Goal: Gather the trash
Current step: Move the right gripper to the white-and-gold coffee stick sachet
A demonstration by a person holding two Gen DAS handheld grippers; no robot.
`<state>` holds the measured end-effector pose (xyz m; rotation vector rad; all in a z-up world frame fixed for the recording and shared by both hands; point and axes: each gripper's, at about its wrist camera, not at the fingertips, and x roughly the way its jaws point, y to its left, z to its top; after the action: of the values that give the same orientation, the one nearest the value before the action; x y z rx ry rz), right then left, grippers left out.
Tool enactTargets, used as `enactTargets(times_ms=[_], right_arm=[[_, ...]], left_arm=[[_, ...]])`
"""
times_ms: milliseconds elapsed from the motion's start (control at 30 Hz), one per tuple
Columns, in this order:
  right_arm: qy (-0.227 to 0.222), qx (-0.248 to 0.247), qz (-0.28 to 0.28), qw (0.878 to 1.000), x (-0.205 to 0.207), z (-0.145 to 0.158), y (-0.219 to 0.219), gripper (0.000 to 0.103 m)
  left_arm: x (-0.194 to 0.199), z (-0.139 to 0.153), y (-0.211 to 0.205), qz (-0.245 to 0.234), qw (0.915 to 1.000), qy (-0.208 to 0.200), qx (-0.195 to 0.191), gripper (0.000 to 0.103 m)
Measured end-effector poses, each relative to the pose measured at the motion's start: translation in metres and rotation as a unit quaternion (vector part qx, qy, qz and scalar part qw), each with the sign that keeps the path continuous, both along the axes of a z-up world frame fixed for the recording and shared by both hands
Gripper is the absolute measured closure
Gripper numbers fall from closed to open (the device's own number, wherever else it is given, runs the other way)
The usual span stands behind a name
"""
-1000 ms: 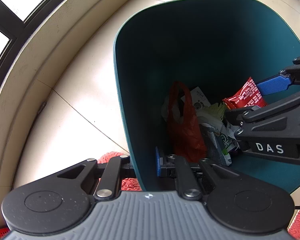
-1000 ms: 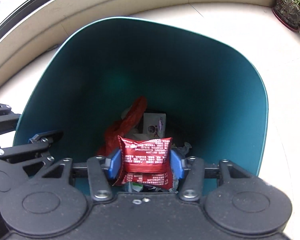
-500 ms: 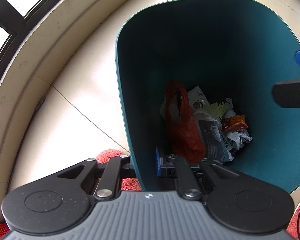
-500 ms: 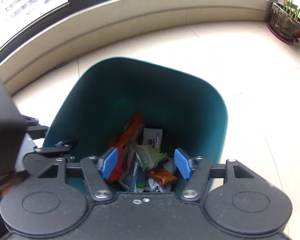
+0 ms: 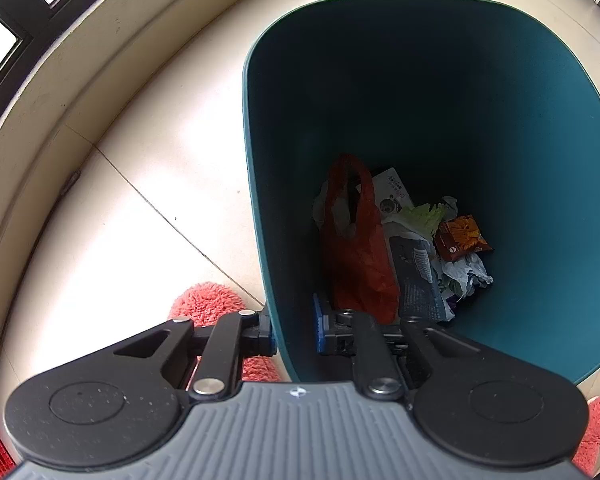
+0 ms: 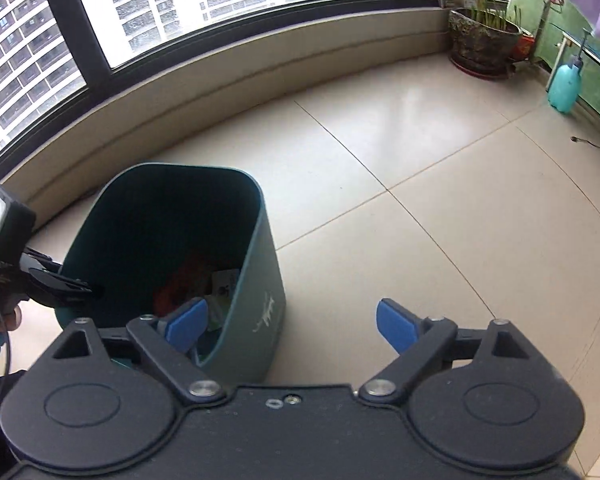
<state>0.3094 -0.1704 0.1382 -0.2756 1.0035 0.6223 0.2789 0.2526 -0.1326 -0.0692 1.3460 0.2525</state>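
Trash bin (image 5: 256, 200) rim between left gripper (image 5: 294, 330) pads, right gripper (image 6: 290, 324) spread wide, angled floorward

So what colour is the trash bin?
Dark teal bin, clearest in the left wrist view.

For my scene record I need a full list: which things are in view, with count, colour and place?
bin: 1, dark teal, tiled floor near window
plastic bag: 1, red, inside bin, left
snack packet: 1, orange, inside bin, right
other trash: several, white, green, dark, inside bin
fluffy fabric: 2 patches, pink-red, floor beside bin
plant pot: 1, dark, far corner
spray bottle: 1, turquoise, near pot
left gripper: 1, black, blue pads, astride bin wall, jaws just been opening
right gripper: 1, black, blue pads, empty, jaws just been opening
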Motion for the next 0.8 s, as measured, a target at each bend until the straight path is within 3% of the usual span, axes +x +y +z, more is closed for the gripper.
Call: enactTargets(times_ms=[133,167,400,533,800], right_arm=[[0.021,-0.024,-0.033,0.999,0.01,-0.036,-0.013,0.011],[0.026,-0.032,-0.04,0.998,0.013,-0.048,-0.013,0.011],[0.094,-0.081,-0.107,0.986,0.036,-0.155,-0.008,0.015],[0.149,-0.098,-0.16,0.971,0.035,-0.218,-0.013,0.022],[0.199,-0.088,-0.224,0.95,0.044,-0.284,0.0,0.029]], left_arm=[[0.0,0.001,0.002,0.005,0.9999,-0.011,0.001,0.06],[-0.002,0.003,0.0,0.004,0.9999,-0.015,0.005,0.06],[-0.003,0.009,-0.011,-0.007,0.9989,-0.033,0.033,0.06],[-0.002,0.008,-0.014,-0.012,0.999,-0.033,0.028,0.063],[-0.004,0.005,-0.02,-0.023,0.9978,-0.036,0.05,0.077]])
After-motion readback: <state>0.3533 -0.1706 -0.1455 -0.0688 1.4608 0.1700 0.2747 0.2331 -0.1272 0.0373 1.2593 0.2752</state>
